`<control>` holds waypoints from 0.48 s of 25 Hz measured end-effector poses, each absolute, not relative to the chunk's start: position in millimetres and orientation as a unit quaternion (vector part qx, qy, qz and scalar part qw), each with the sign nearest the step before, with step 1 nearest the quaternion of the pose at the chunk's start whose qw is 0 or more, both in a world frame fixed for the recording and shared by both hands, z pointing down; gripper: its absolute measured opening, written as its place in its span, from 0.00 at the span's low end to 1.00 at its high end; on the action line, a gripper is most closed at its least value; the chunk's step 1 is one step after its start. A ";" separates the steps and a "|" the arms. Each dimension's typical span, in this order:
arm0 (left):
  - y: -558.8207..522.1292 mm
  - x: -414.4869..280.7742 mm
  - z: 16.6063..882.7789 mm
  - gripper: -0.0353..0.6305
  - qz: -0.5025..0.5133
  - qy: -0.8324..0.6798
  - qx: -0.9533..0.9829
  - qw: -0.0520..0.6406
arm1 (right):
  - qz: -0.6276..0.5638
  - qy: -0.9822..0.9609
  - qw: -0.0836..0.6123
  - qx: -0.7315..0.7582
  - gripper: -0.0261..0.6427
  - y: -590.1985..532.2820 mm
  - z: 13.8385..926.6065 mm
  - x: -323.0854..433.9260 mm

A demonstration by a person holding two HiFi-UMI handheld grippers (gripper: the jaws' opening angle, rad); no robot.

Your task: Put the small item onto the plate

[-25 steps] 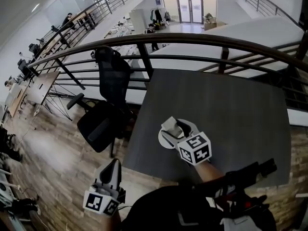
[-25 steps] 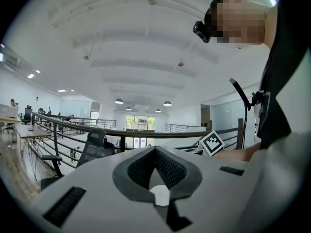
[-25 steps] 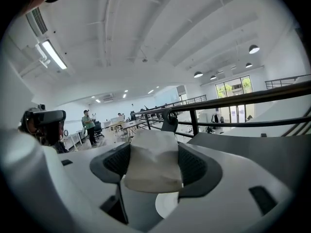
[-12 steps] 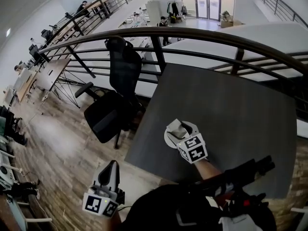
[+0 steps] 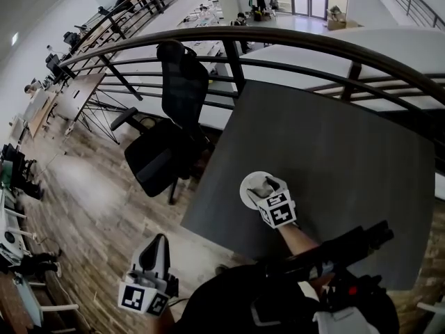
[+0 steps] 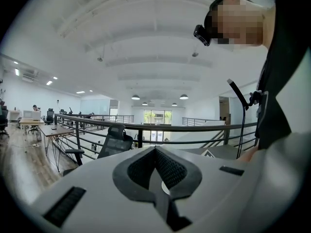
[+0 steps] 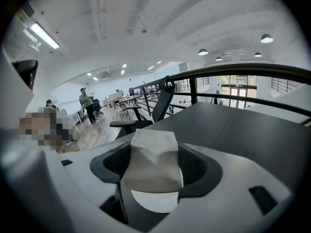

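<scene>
Just over the white plate (image 5: 246, 194) near the front left corner of the dark grey table (image 5: 334, 145), the right gripper (image 5: 263, 185) is clamped on the small item (image 7: 151, 165), a pale, crumpled-looking packet pinched between both jaws. The right gripper view shows the plate's round white face (image 7: 151, 201) directly beneath the packet; whether the two touch cannot be told. The left gripper (image 5: 157, 247) hangs well apart, off the table and over the wooden floor (image 5: 90, 207), its jaws pressed together with nothing between them. A black office chair (image 5: 170, 127) stands beside the table's left edge, before the metal railing (image 5: 278, 39).
</scene>
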State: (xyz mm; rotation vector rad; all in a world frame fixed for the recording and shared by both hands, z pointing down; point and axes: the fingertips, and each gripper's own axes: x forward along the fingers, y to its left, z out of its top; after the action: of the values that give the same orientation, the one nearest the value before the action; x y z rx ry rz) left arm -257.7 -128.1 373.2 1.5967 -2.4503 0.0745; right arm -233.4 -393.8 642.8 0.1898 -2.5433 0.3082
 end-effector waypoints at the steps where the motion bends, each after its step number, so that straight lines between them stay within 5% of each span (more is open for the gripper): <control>1: -127.1 -257.3 374.5 0.06 0.027 -0.833 0.542 0.108 | 0.118 -0.947 0.291 0.068 0.50 -391.9 649.9 -232.8; 12: -121.2 -256.8 385.8 0.06 0.040 -0.838 0.531 0.120 | 0.119 -0.928 0.349 0.053 0.50 -389.7 705.7 -235.1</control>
State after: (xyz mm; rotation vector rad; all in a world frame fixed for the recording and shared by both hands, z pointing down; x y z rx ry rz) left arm -256.8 -121.2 385.8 1.5520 -2.4487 0.1170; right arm -235.1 -389.7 705.7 0.1383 -2.4053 0.3091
